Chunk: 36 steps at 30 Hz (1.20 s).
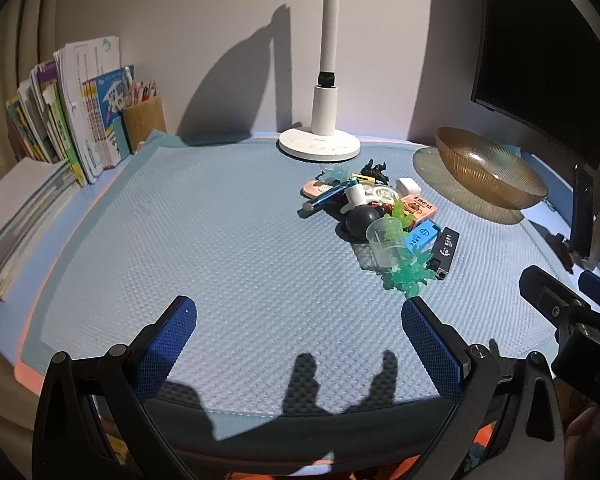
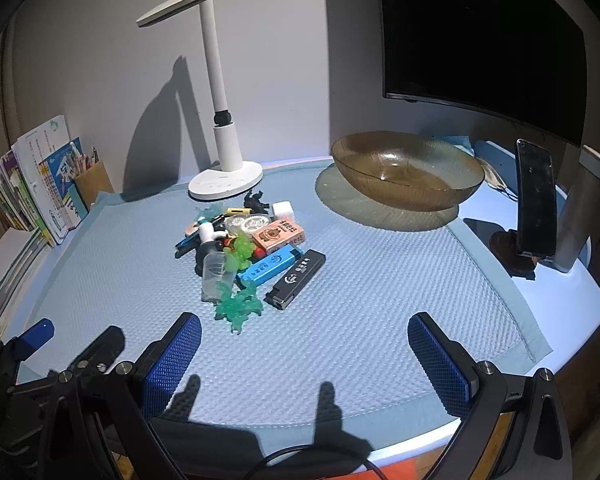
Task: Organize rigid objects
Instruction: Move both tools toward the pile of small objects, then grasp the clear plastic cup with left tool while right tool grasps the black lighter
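both grippers are hovering with jaws apart and empty, the right gripper (image 2: pixel 304 356) nearer the black lighter (image 2: pixel 296 274), which is lying at the pile's edge, long axis angling toward the amber bowl (image 2: pixel 408 172).

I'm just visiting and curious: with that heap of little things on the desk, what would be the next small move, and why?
Probably the right hand-held gripper, open and empty, should reach forward to the black rectangular lighter. It lies at the pile's near edge on the blue textured mat, apart from the tangle, and the amber ribbed glass bowl behind stands empty.
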### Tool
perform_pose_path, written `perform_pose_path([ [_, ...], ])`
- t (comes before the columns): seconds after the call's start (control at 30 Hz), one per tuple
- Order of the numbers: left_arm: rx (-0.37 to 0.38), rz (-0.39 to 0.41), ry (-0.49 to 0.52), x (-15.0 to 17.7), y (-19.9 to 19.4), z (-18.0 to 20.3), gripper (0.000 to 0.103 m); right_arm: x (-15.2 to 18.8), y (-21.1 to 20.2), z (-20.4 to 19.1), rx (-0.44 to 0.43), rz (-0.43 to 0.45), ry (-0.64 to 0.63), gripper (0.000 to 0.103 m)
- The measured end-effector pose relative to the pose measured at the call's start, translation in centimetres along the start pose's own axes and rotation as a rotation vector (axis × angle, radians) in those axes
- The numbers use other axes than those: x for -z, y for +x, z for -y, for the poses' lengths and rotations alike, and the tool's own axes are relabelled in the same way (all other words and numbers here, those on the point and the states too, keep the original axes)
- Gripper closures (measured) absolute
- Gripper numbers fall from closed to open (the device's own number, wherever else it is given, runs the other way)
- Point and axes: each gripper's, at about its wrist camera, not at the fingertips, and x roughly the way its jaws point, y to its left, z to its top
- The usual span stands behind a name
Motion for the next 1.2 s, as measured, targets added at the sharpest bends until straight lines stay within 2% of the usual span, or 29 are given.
perform_pose_path([
  [0.13,0.051,-0.014,-0.004,-0.4,0.3,-0.7,0.001,-0.1,0.1,0.4,0.031,0.014,-0.016,0.0],
  [0.3,0.177,-0.053,-0.02,-1.9,1.8,-1.3,0.001,-0.7,1.4,1.5,0.028,0.019,-0.012,0.0],
  [0.37,0.235,-0.082,-0.011,-2.6,3.0,-1.1,0.001,-0.9,2.6,2.1,0.017,-0.012,-0.001,0.001],
  [0.47,0.299,-0.134,0.002,-3.3,5.5,-0.4,0.001,-0.7,5.9,2.9,-0.037,-0.125,0.053,0.019],
  [0.6,0.355,-0.211,0.0,-4.1,8.9,0.8,0.011,-0.4,10.3,3.0,-0.09,-0.262,0.11,0.028],
  [0.7,0.365,-0.224,0.016,-4.8,10.2,1.6,0.013,-1.1,11.6,2.3,-0.084,-0.256,0.102,0.03],
  [0.77,0.368,-0.227,0.033,-5.1,11.0,2.2,0.021,-1.7,12.5,1.5,-0.048,-0.253,0.072,0.03],
  [0.83,0.381,-0.244,0.04,-5.3,11.9,2.6,0.035,-2.0,13.4,1.2,-0.039,-0.277,0.079,0.03],
  [0.93,0.406,-0.279,0.035,-5.2,13.5,3.1,0.041,-2.1,14.8,0.8,-0.01,-0.311,0.068,0.031],
  [1.0,0.429,-0.277,0.021,-5.4,13.8,3.1,0.05,-1.9,15.0,0.1,0.035,-0.296,0.025,0.032],
  [1.03,0.437,-0.283,0.018,-5.5,14.0,3.1,0.05,-1.9,15.2,0.0,0.055,-0.302,0.004,0.033],
  [1.07,0.44,-0.287,0.015,-5.6,14.2,3.1,0.05,-1.9,15.3,0.0,0.068,-0.308,-0.016,0.036],
  [1.1,0.439,-0.292,0.015,-5.6,14.4,3.1,0.056,-1.9,15.3,-0.3,0.075,-0.299,-0.039,0.037],
  [1.13,0.434,-0.303,0.023,-5.4,14.7,3.2,0.064,-1.8,15.1,-0.5,0.073,-0.287,-0.066,0.044],
  [1.2,0.46,-0.306,0.022,-5.3,14.8,3.2,0.067,-1.8,14.5,-0.5,0.029,-0.269,-0.093,0.059],
])
